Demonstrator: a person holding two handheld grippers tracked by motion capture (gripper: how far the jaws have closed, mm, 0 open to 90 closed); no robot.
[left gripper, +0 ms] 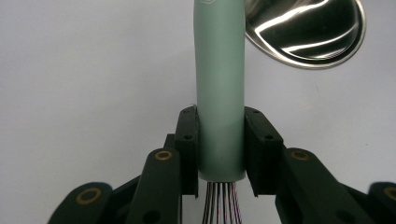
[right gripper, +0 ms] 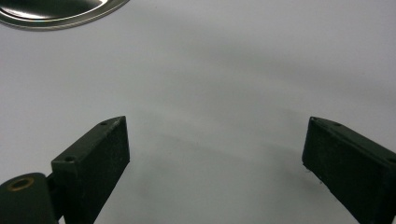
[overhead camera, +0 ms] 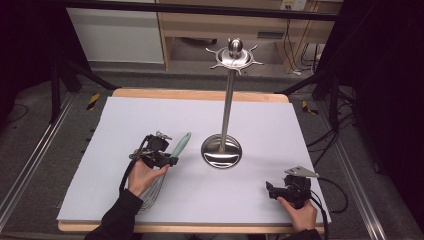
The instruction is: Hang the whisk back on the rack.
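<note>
A whisk with a pale green handle (overhead camera: 181, 144) lies slanted on the white board, left of centre. My left gripper (overhead camera: 170, 161) is shut on that handle (left gripper: 219, 93), both pads pressing its lower end just above the wires (left gripper: 219, 205). The whisk's wire head (overhead camera: 154, 192) shows below the left hand. A steel utensil stand (overhead camera: 227, 100) rises at the middle, with a round base (overhead camera: 221, 151) and a hooked crown (overhead camera: 235, 55) on top. My right gripper (overhead camera: 268, 190) rests open near the front right, its jaws (right gripper: 215, 158) wide apart over bare board.
The white board (overhead camera: 150, 115) covers a wooden table (overhead camera: 200, 93). The stand's shiny base (left gripper: 308, 32) lies just past the whisk handle's tip. Cables (overhead camera: 335, 190) trail off the right edge. Dark frame rails (overhead camera: 30, 160) flank the table.
</note>
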